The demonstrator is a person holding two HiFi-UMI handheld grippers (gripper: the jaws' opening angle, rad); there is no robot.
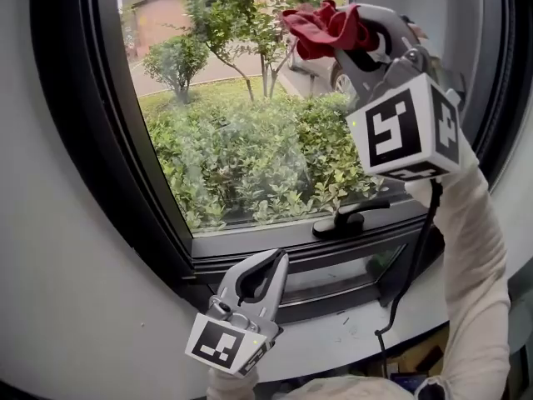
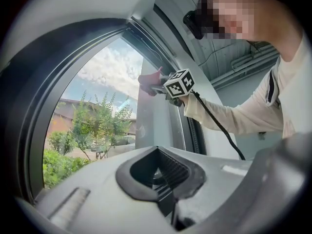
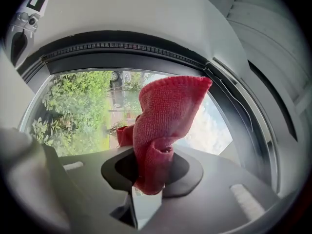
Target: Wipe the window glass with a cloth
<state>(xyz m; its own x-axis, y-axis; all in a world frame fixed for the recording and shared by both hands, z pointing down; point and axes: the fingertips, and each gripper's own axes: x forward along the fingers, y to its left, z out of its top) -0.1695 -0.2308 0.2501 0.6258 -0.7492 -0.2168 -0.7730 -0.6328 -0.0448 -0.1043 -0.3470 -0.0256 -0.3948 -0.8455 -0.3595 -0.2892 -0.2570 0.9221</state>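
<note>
Head view: R hand-held gripper [image 1: 337, 44] up high at upper right of window glass [image 1: 250, 140], clamped on red cloth [image 1: 321, 25]. Cloth bunched at jaw tips, right by the pane; contact w/ glass unclear. White sleeve [image 1: 475, 248] below the marker cube. L hand-held gripper [image 1: 275, 265] low, just above the sill [image 1: 350, 336], jaws together, nothing in them, tips pointing up toward bottom of frame. Window handle [image 1: 350, 219] lying flat on lower frame. Shrubs [image 1: 241, 173] outside.

Left gripper view: jaws closed, nothing btwn pads. R hand-held gripper w/ red cloth visible far up by right edge of pane.

Right gripper view: jaws pinched tight on lower fold of red cloth, rest standing upright above them in front of the glass.
</note>
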